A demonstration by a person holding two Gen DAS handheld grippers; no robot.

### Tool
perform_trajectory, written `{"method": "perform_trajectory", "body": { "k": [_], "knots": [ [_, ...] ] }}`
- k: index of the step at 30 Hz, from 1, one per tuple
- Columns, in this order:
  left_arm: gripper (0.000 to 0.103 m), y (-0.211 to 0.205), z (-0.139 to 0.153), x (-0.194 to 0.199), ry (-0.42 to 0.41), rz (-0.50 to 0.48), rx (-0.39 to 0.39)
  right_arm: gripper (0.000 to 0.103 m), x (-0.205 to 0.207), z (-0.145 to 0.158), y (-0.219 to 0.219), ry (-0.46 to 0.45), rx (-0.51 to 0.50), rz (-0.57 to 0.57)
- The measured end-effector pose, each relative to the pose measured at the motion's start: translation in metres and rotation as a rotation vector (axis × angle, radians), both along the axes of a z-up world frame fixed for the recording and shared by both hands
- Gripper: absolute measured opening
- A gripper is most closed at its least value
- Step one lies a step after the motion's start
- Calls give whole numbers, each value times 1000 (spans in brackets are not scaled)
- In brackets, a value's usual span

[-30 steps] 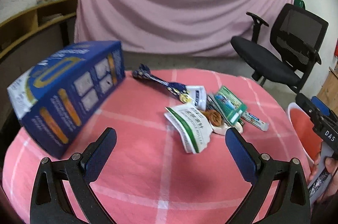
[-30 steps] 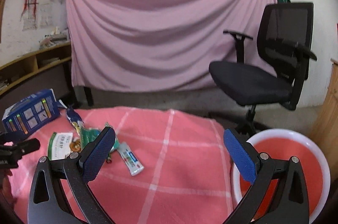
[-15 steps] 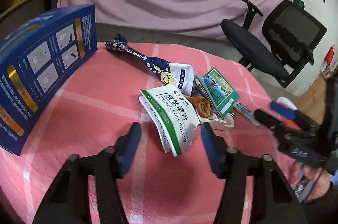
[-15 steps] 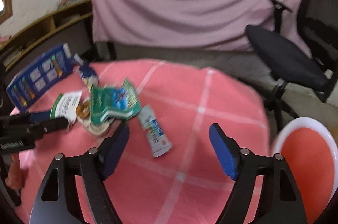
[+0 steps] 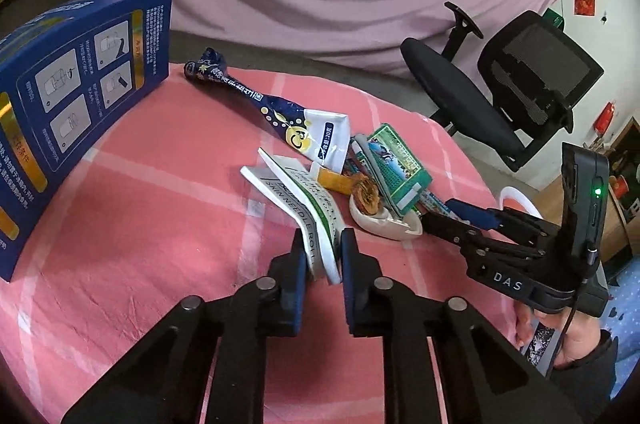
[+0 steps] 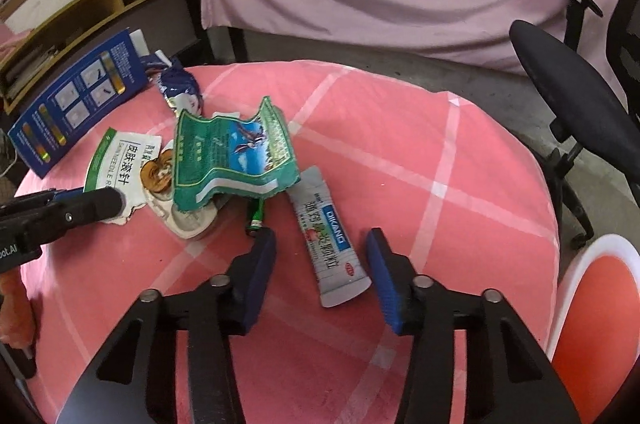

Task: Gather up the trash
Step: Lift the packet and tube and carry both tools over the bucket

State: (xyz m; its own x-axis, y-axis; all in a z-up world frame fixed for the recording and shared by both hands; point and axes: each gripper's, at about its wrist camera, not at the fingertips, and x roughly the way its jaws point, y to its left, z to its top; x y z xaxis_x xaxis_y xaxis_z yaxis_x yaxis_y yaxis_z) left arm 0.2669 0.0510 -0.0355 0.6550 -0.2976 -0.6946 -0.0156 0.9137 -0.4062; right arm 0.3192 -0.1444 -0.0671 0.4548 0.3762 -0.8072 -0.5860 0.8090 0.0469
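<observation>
Black left tool (image 5: 323, 256), blue pads, silver screws; right tool (image 6: 322, 256) matches, marked "DAS".

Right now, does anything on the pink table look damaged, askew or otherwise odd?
Yes. The white-and-green paper packet pinched in the left tool is bent and torn. The big blue cardboard box leans tilted at the table edge. The right tool straddles the grey sachet, open.

Blue box (image 5: 76, 112) cut off at left edge; basin (image 6: 596, 308) partly out at right.
</observation>
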Motion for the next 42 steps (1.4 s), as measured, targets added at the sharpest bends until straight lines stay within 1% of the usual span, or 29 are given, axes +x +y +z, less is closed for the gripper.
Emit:
{"method": "perform_trajectory", "body": {
  "k": [1,2,3,8,11,13,15,18,20,23,25,27,31,34,36,38,42],
  "knots": [
    [10,-1,0,0,-5,2,2,30,-1,0,-1,0,3,1],
    [9,-1,1,-1,-10,4,5,22,-1,1,-3,0,7,1],
    [8,0,2,-2,-17,7,7,18,-1,2,-4,2,15,4],
    [7,-4,6,-11,-45,32,36,17,-5,4,-6,-14,26,12],
    [6,-8,9,-16,-68,45,60,17,-11,9,-8,-42,35,9],
    [6,-10,12,-22,-98,53,83,17,-16,13,-10,-69,42,2],
    [6,-16,18,-29,-139,65,124,17,-22,17,-9,-105,54,-3],
    [6,-29,25,-40,-207,74,202,17,-37,29,-15,-200,87,-8],
    [6,-38,29,-48,-262,82,244,17,-49,40,-21,-287,122,-15],
    [6,-53,35,-57,-345,102,293,17,-65,54,-31,-389,187,-37],
    [6,-64,39,-61,-395,110,318,17,-73,62,-39,-441,236,-55],
    [6,-72,41,-64,-431,112,322,17,-83,71,-48,-501,283,-73],
    [6,-94,54,-68,-528,97,334,17,-99,90,-70,-652,362,-124],
    [6,-112,64,-72,-596,76,344,17,-108,102,-85,-731,394,-169],
    [6,-125,71,-73,-637,56,345,17,-112,107,-95,-770,409,-199],
    [6,-138,78,-69,-659,28,343,17,-115,111,-107,-802,425,-236],
    [6,-169,84,-61,-686,-44,347,17,-117,114,-133,-835,434,-308]
  ]
}}
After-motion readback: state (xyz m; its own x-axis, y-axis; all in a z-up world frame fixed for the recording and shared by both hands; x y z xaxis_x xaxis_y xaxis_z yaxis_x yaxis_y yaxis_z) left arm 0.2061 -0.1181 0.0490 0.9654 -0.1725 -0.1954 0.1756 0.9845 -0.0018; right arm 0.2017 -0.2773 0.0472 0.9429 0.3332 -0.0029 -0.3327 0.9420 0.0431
